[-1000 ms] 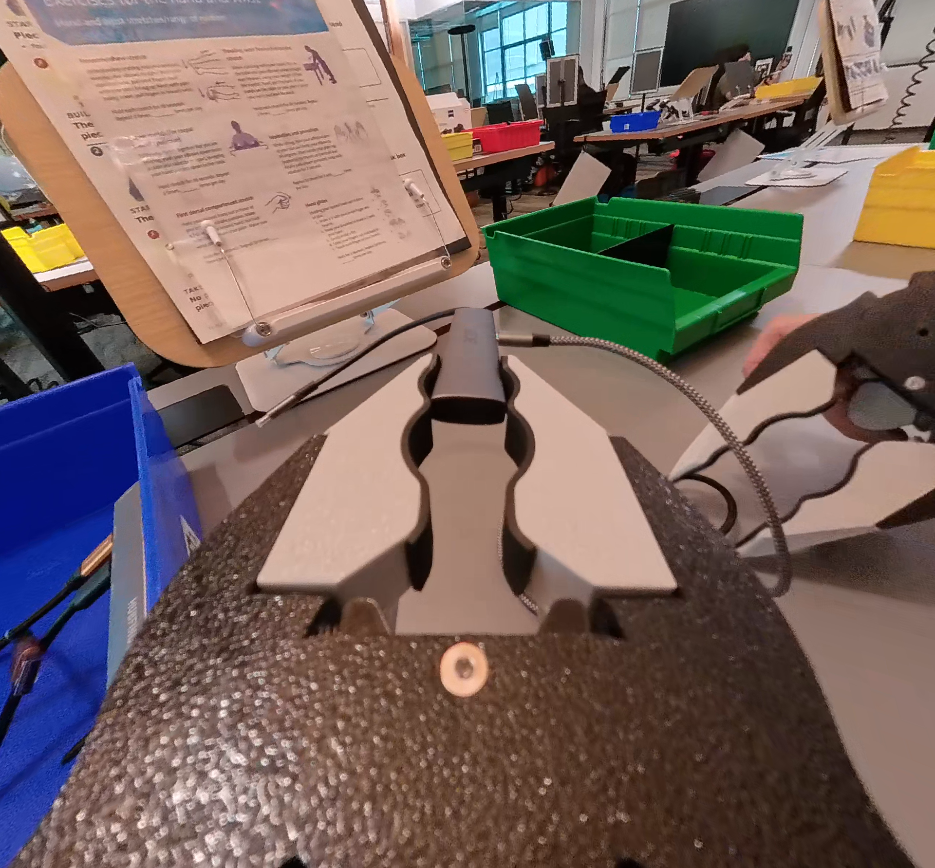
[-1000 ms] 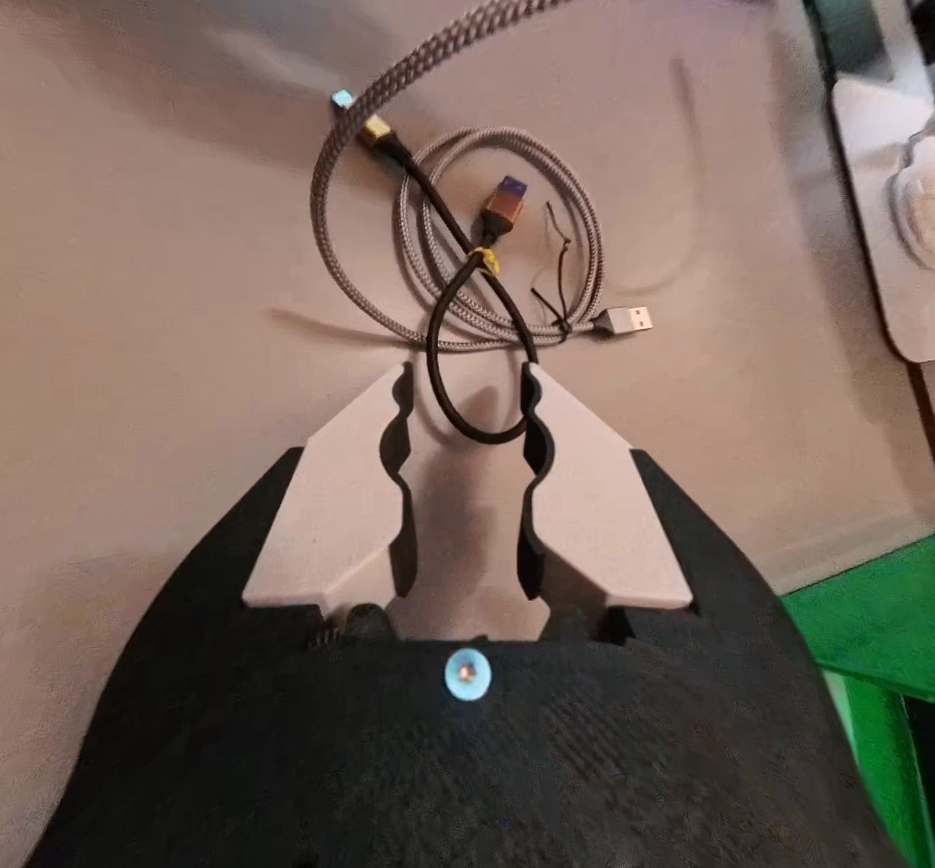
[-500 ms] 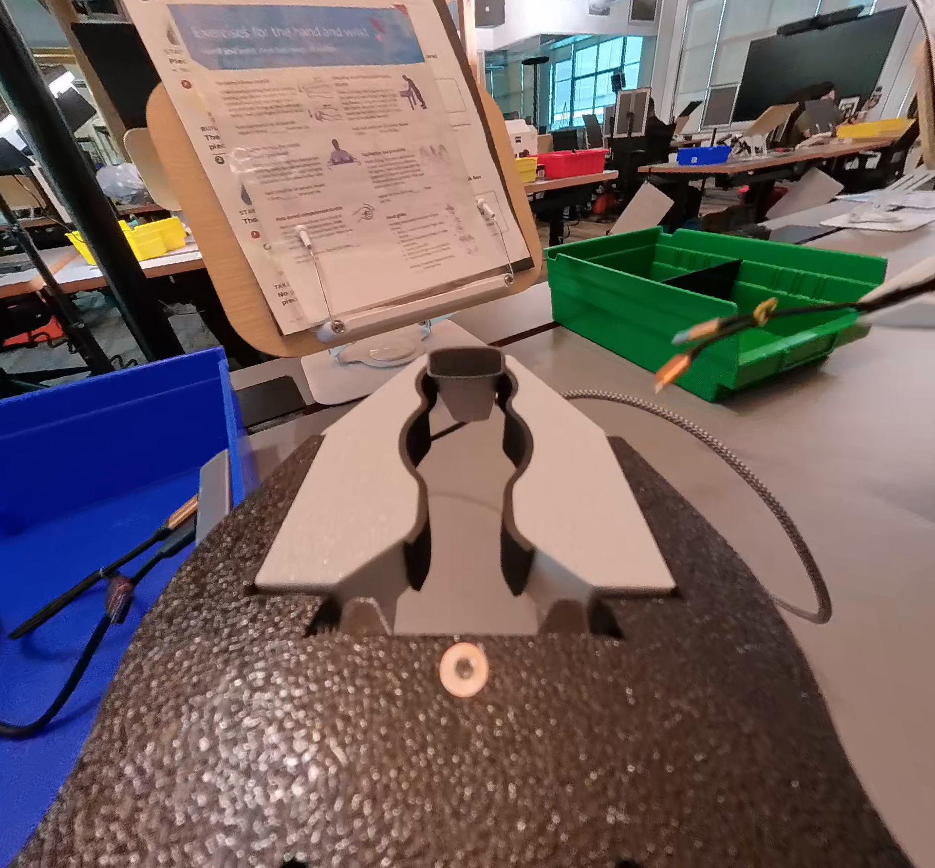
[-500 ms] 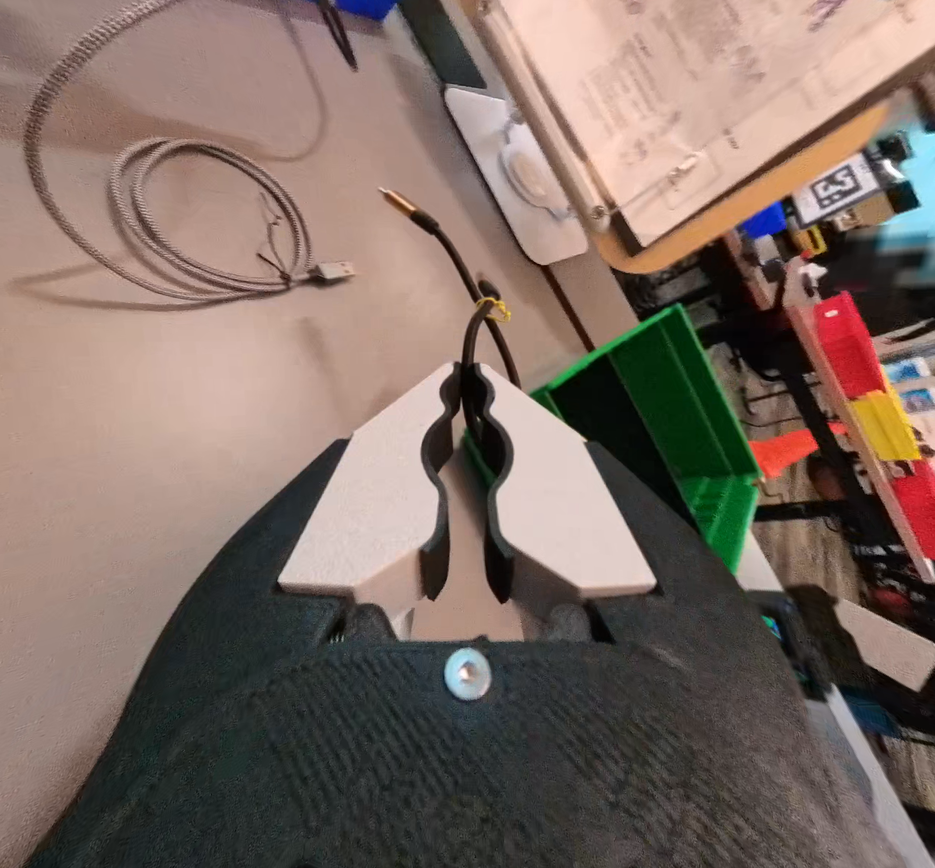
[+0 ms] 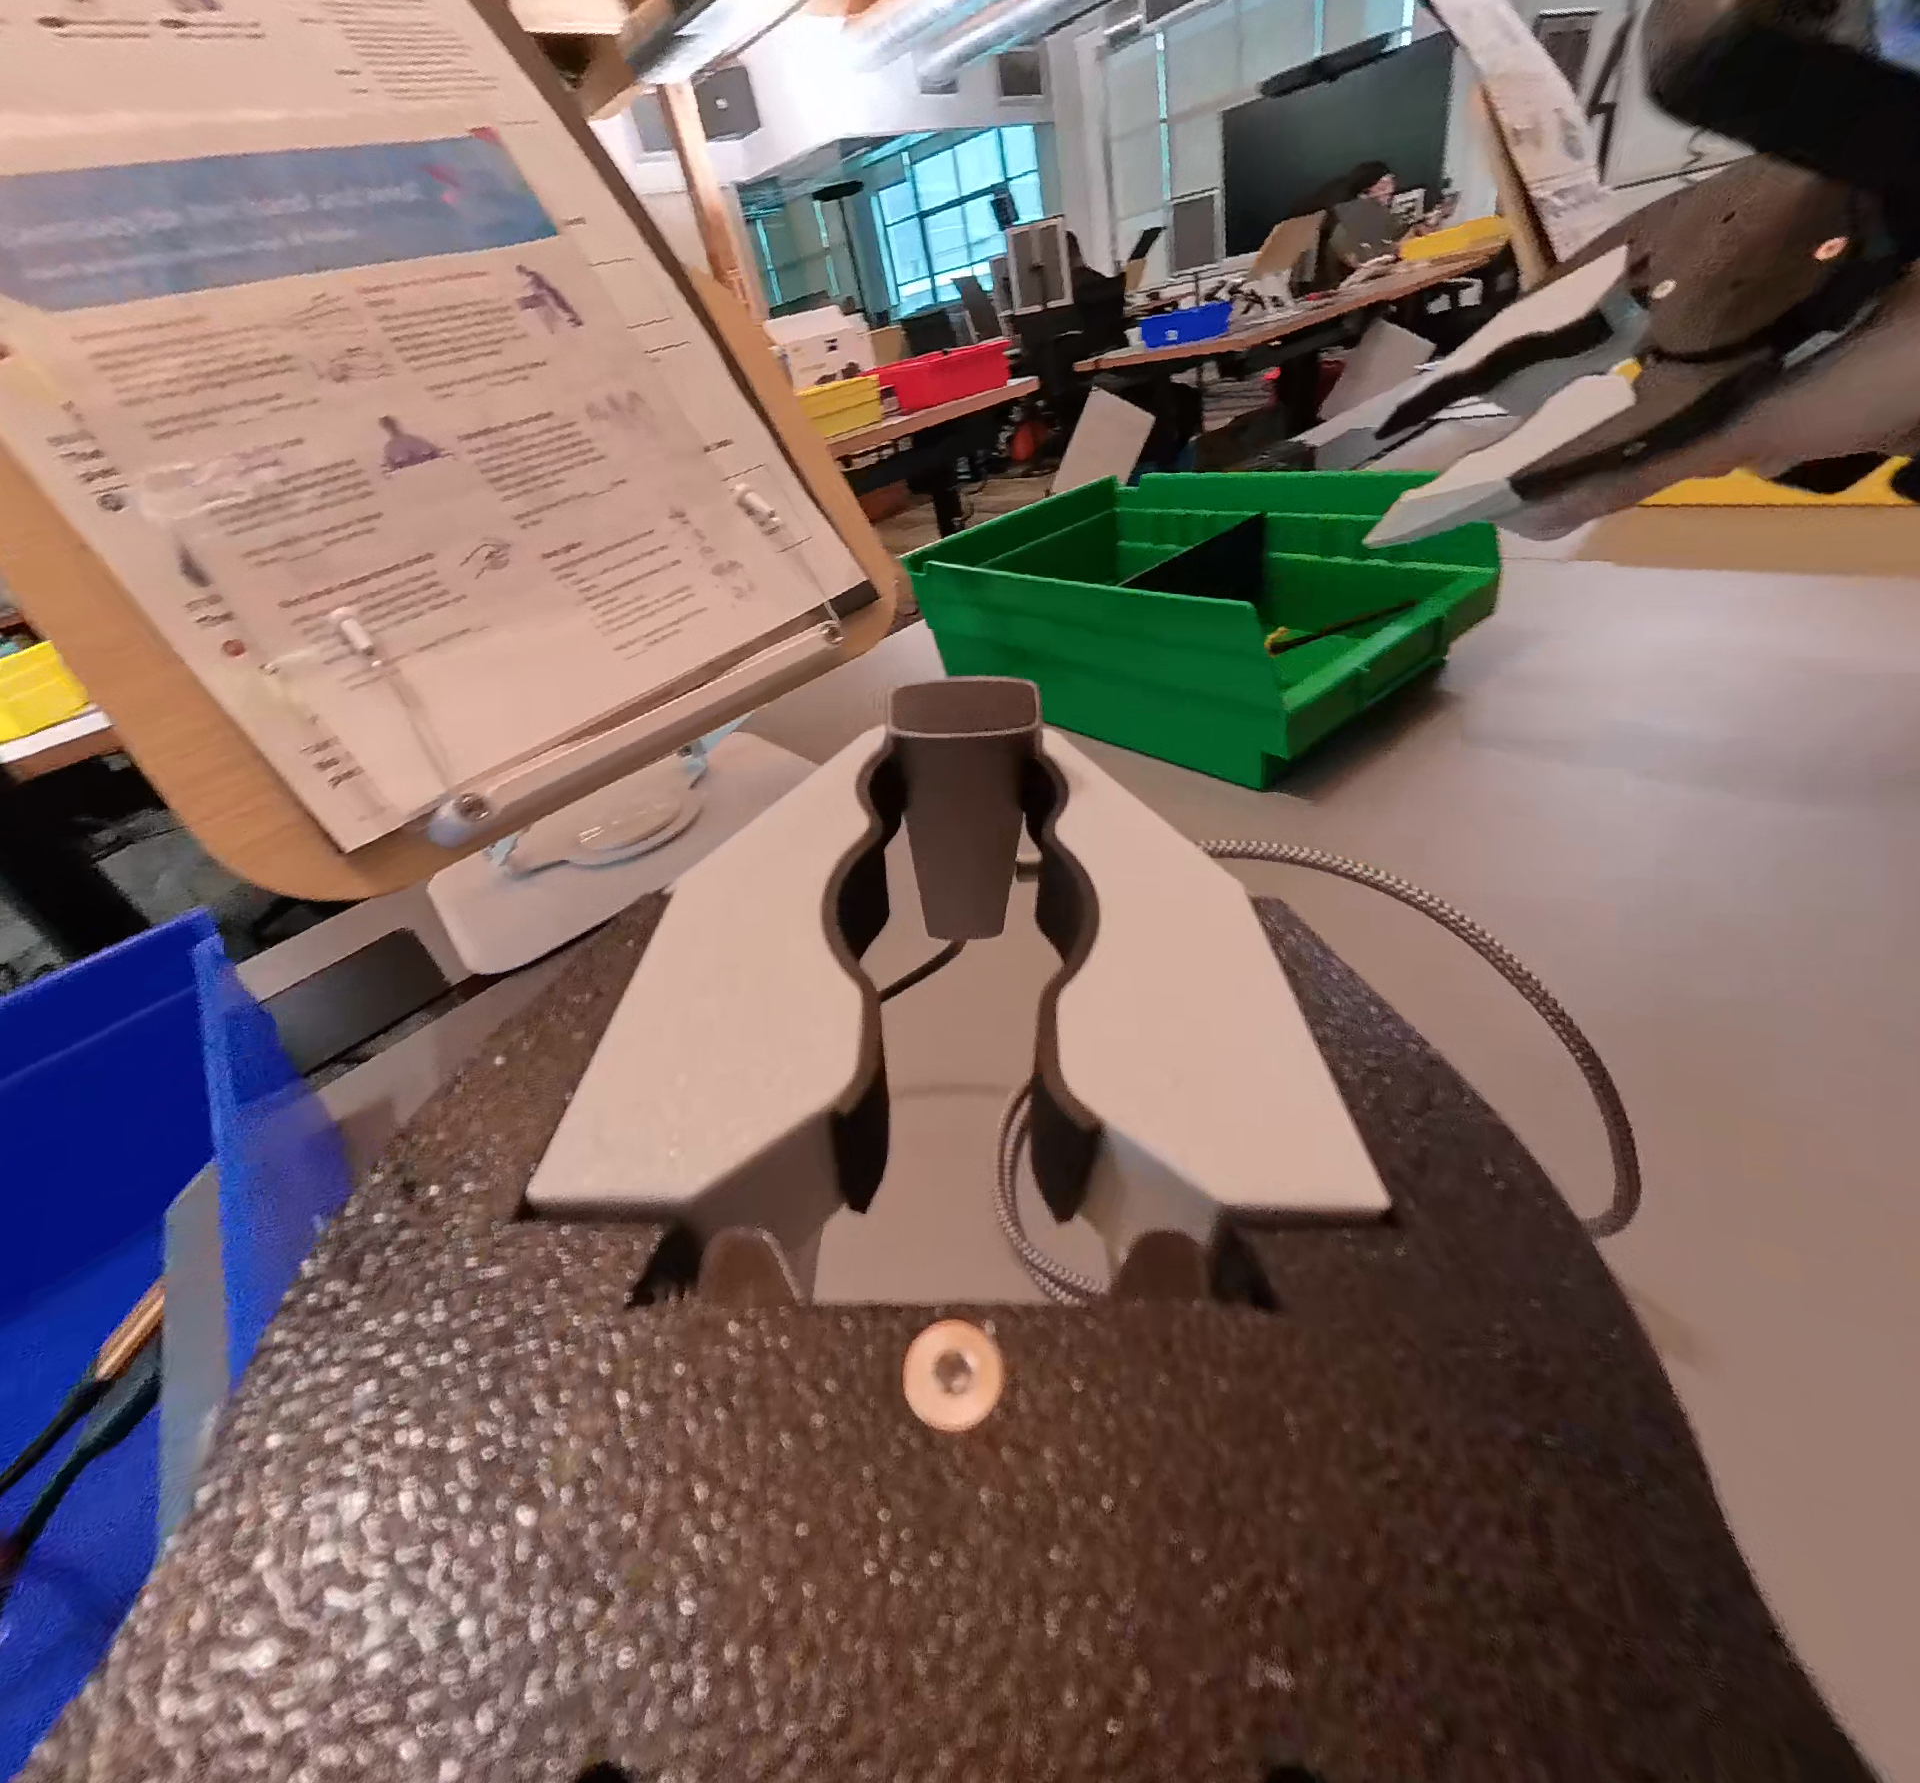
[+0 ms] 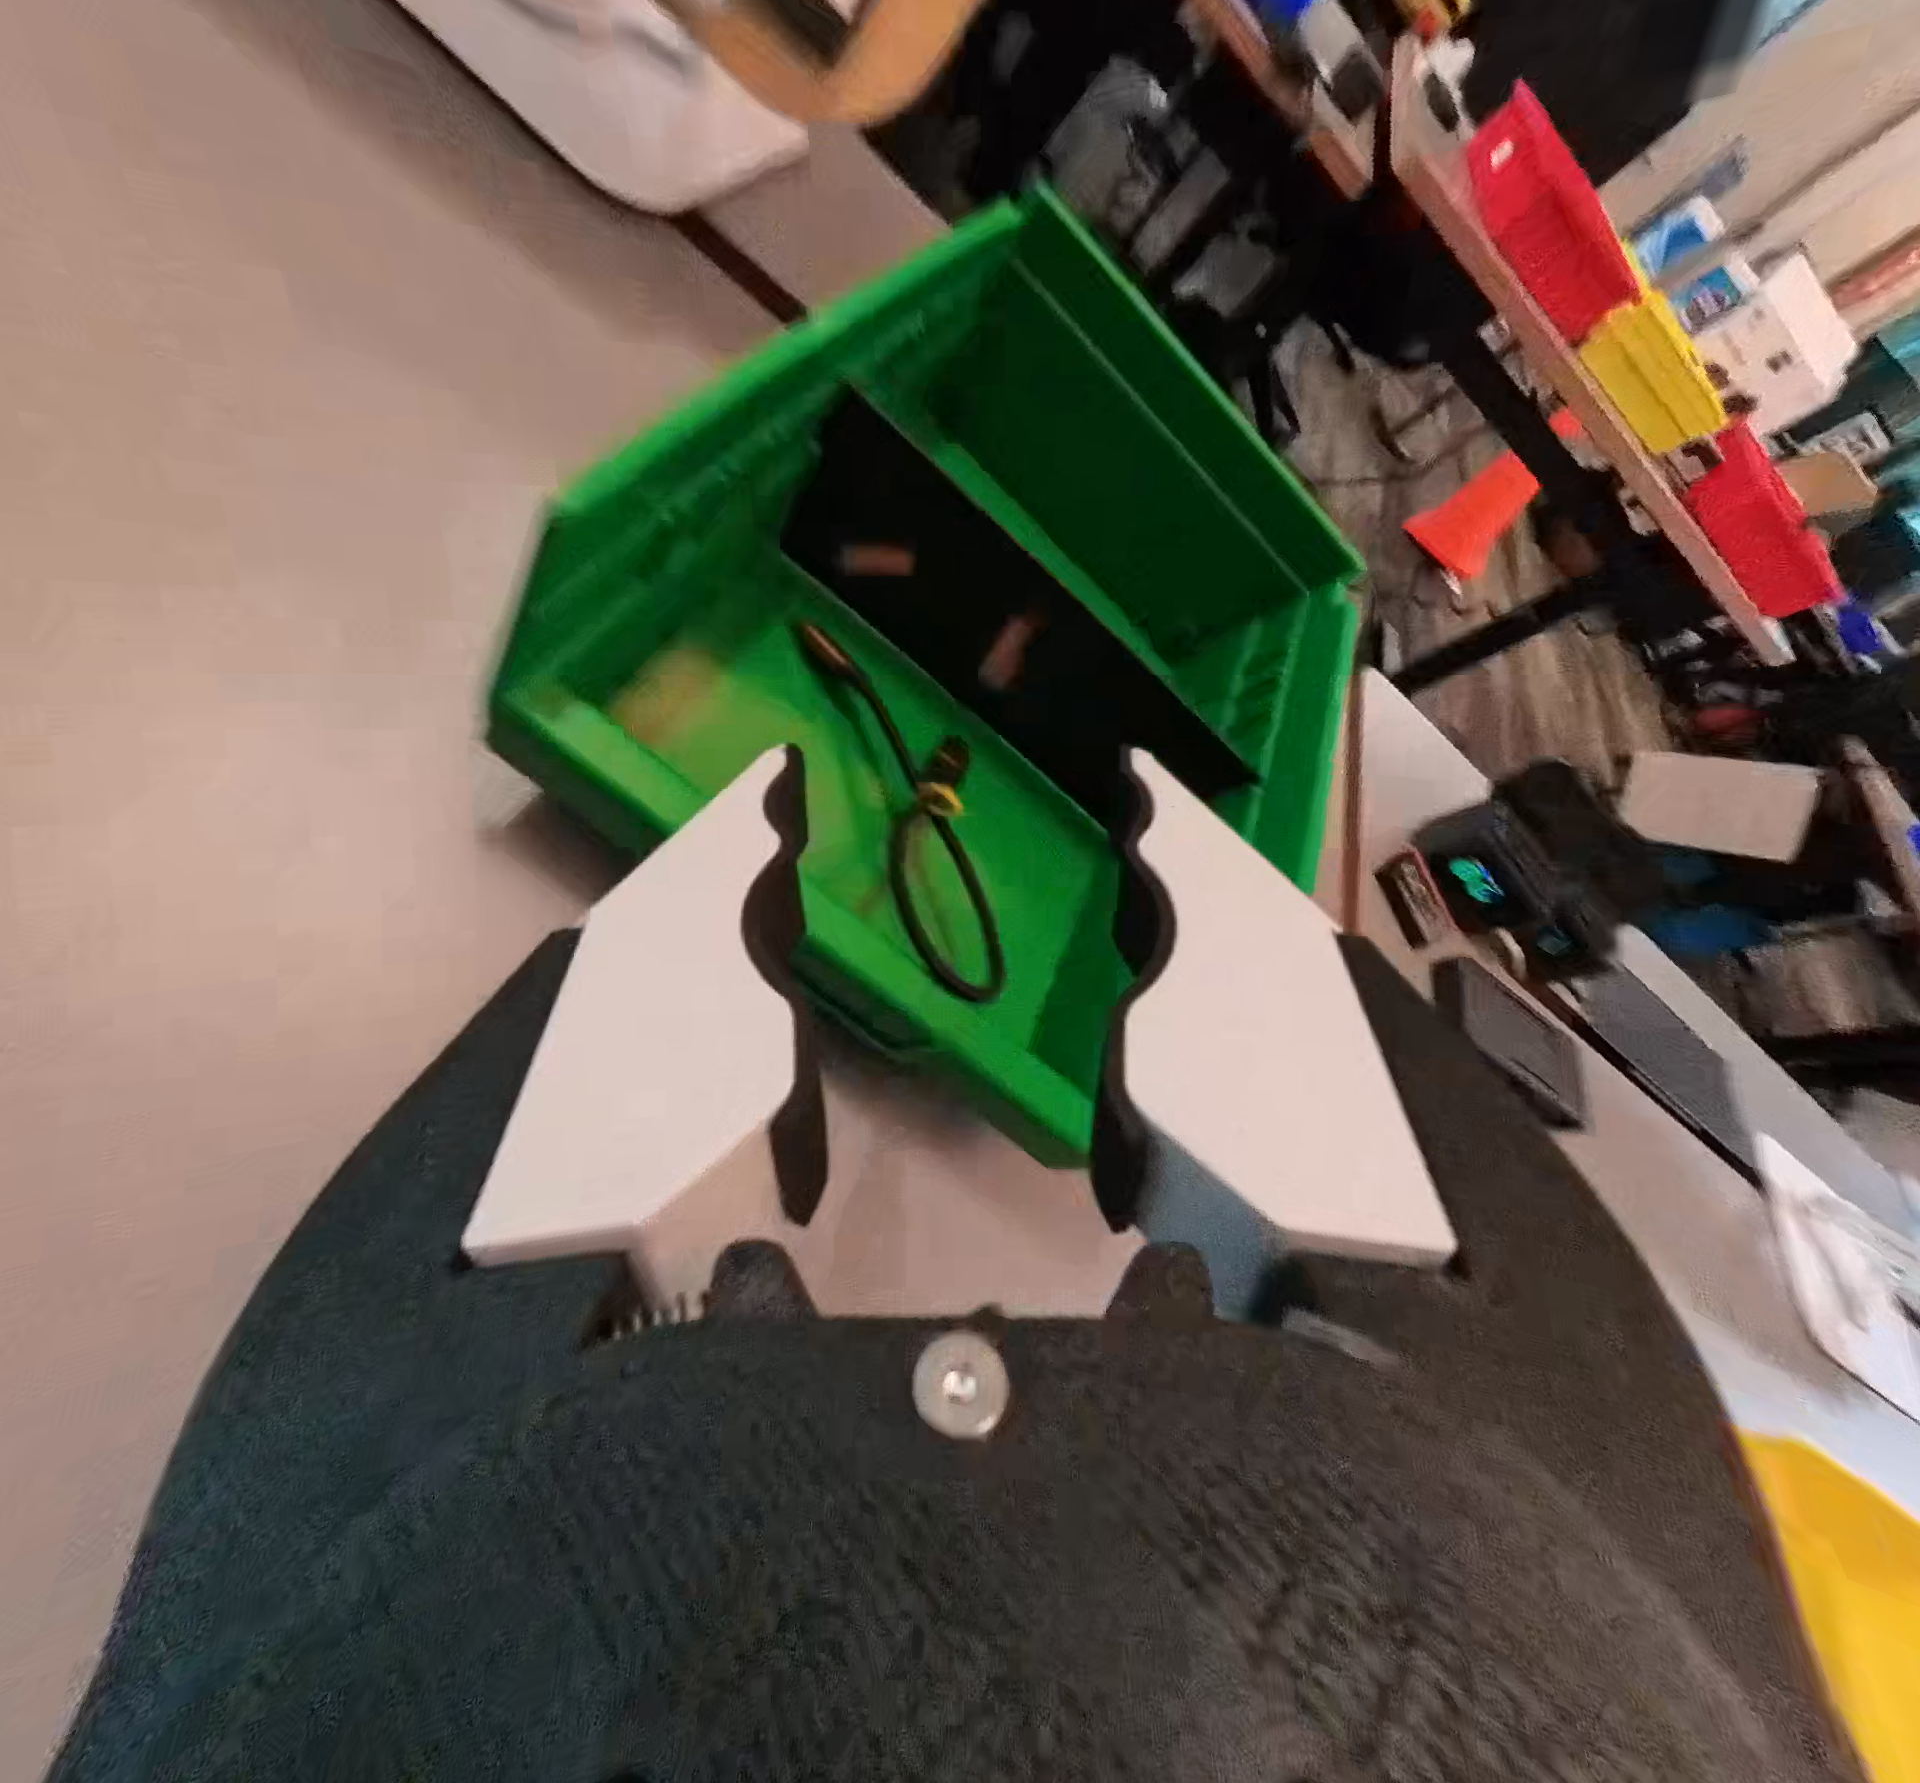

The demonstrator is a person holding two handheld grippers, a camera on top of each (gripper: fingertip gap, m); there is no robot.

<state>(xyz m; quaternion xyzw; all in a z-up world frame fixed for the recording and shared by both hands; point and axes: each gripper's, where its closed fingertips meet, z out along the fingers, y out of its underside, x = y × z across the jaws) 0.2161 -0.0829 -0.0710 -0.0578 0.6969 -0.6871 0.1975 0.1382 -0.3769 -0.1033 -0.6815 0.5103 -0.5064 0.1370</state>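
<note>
Left hand-held gripper (image 5: pixel 961 777): fingers clamped on a dark grey adapter (image 5: pixel 961 803), which stands upright between the fingertips, raised off the tabletop (image 5: pixel 1662 881).
Adapter leads: a braided cable (image 5: pixel 1527 995) curves over the tabletop to the right of the fingers and passes back under them; a thin dark lead shows just below the adapter body.
Right hand-held gripper (image 6: pixel 961 777): fingers spread apart and holding nothing; it hangs above the near end of the green bin (image 6: pixel 665 507). In the left wrist view it appears at upper right, over the bin's far corner.
Green bin: stands on the tabletop, split by a black divider (image 6: pixel 935 580).
Black cable (image 6: pixel 940 886): a short loop bound by a yellow tie, lying free in the bin's near compartment, below the spread fingers and touching neither.
Far compartment: two small brownish items, too blurred to identify.
Blue bin (image 5: pixel 114 1099): at the left edge, beside the left hand-held gripper; dark leads lie in it.
Document stand (image 5: pixel 416 403): tilted board with a printed sheet, behind the adapter.
Progress: black cable binned; adapter and braided cable outside any bin.
</note>
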